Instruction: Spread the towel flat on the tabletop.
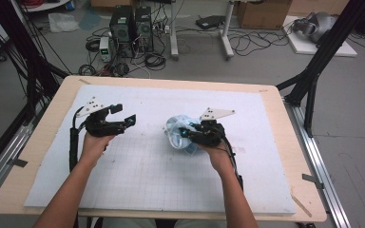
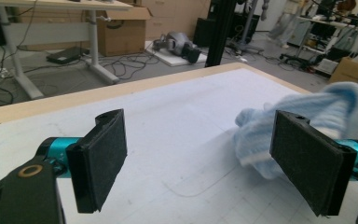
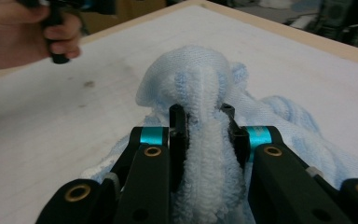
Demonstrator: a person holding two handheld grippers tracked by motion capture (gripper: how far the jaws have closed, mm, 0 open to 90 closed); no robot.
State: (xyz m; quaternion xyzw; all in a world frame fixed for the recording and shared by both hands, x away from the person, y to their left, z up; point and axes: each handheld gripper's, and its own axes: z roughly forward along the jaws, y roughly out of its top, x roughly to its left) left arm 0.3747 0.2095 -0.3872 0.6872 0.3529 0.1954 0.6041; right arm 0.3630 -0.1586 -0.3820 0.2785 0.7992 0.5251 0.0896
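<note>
A light blue towel [image 1: 178,129] lies bunched near the middle of the white mat [image 1: 142,171]. My right gripper [image 1: 186,132] is shut on it; in the right gripper view a thick fold of the towel [image 3: 204,93] bulges up between the two pads and spills out past them. My left gripper [image 1: 124,115] hovers to the left of the towel, apart from it, jaws wide open with nothing between them. In the left gripper view the towel [image 2: 303,112] sits partly behind the right-hand pad [image 2: 310,158].
The mat covers a wooden table [image 1: 52,109] with a bare rim all round. Beyond the far edge stand computer towers [image 1: 130,26], loose cables and cardboard boxes [image 1: 264,12] on the floor. Black frame posts [image 1: 313,71] rise at both sides.
</note>
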